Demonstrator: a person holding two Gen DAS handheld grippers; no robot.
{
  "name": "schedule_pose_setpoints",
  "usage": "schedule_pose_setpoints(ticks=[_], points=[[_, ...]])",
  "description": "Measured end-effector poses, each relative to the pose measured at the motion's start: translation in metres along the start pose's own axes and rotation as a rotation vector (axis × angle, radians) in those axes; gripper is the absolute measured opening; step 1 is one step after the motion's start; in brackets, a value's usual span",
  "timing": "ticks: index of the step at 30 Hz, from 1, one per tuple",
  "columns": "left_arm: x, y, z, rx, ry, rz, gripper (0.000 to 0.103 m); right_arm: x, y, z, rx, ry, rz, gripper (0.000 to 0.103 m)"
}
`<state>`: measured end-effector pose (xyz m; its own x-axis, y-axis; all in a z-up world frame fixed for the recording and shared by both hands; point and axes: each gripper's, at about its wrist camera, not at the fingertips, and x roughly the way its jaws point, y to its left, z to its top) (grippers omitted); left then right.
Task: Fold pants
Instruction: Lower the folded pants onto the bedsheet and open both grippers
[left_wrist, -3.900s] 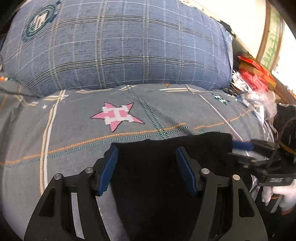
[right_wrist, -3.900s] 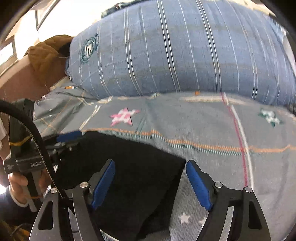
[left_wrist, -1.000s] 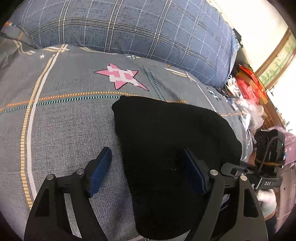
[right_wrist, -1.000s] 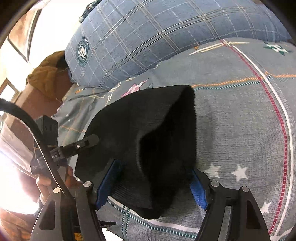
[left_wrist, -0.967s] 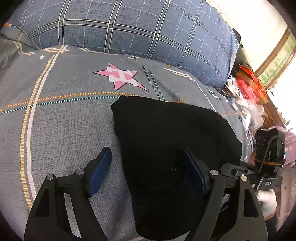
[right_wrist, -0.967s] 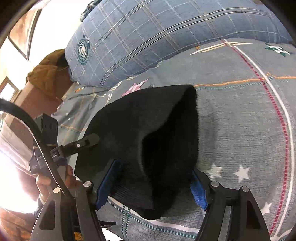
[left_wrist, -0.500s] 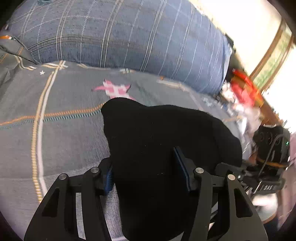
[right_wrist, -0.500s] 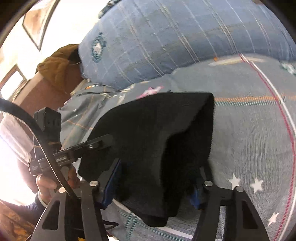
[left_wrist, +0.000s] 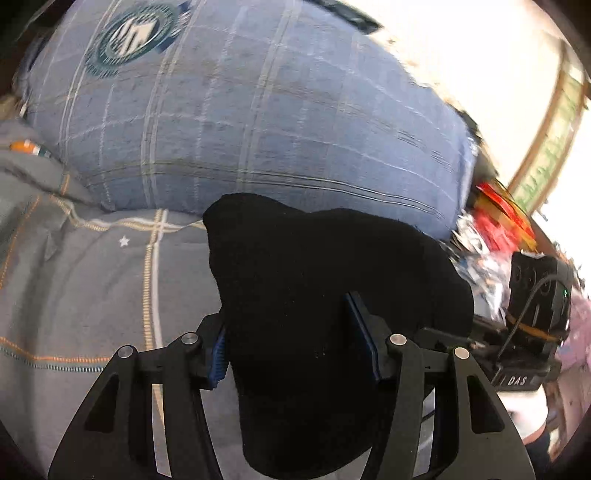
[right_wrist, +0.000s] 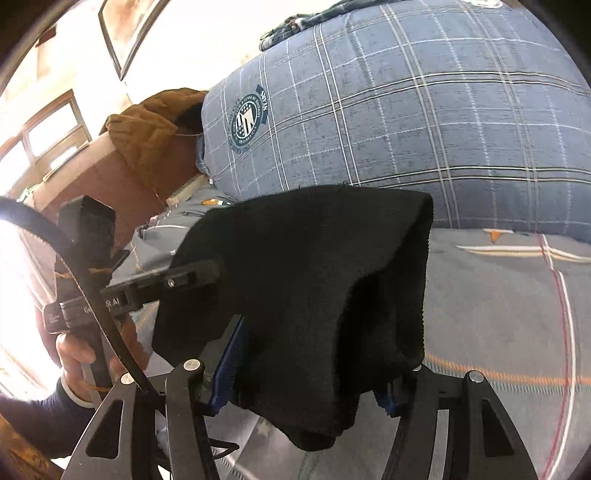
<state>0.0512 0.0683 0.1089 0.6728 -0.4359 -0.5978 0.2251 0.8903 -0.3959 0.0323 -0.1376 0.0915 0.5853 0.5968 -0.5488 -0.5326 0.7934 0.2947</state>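
- Pants (left_wrist: 317, 295), black and bunched up, are pinched by both hand-held grippers, left hand-held gripper (left_wrist: 291, 343) and right hand-held gripper (right_wrist: 306, 373), and held above the bed (left_wrist: 74, 295).
- Behind the grey bed sheet sits a big blue checked pillow (right_wrist: 424, 125).

1. Bed sheet (left_wrist: 92, 288): grey, marked with orange and white stripes and small white stars.
2. Plaid pillow (right_wrist: 424, 122): large, blue-grey, bearing a round teal emblem; rests at the far side of the sheet.
3. Brown garment (right_wrist: 147, 129): lies over a reddish-brown furniture edge beside the pillow.
4. Wall (right_wrist: 192, 37): pale and overexposed, with a dark-framed panel.
5. Window (right_wrist: 48, 133): wood-framed, strongly backlit.
6. Clutter (left_wrist: 498, 221): red and silver packets at the bedside.
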Motion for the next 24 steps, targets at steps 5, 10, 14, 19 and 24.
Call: schedule_pose_setpoints(ticks=[5,10,14,19,24], points=[[0.053,0.045,-0.017,-0.088,0.159,0.095,0.055,0.050,-0.015,0.007,0.024,0.086,-0.001,0.059],[0.064,0.065,-0.030,-0.176,0.170,0.083,0.066,0.102,-0.041,-0.016,0.087,0.201,-0.041,0.064],[0.061,0.066,-0.033,-0.155,0.152,0.117,0.076,0.087,-0.047,-0.023,0.135,0.171,-0.012,0.064],[0.046,0.069,-0.039,-0.184,0.116,0.129,0.076,0.054,-0.036,-0.028,0.138,0.126,-0.036,0.065],[0.023,0.050,-0.041,-0.082,0.069,0.227,0.076,0.023,-0.022,-0.047,0.109,0.105,-0.049,0.065]])
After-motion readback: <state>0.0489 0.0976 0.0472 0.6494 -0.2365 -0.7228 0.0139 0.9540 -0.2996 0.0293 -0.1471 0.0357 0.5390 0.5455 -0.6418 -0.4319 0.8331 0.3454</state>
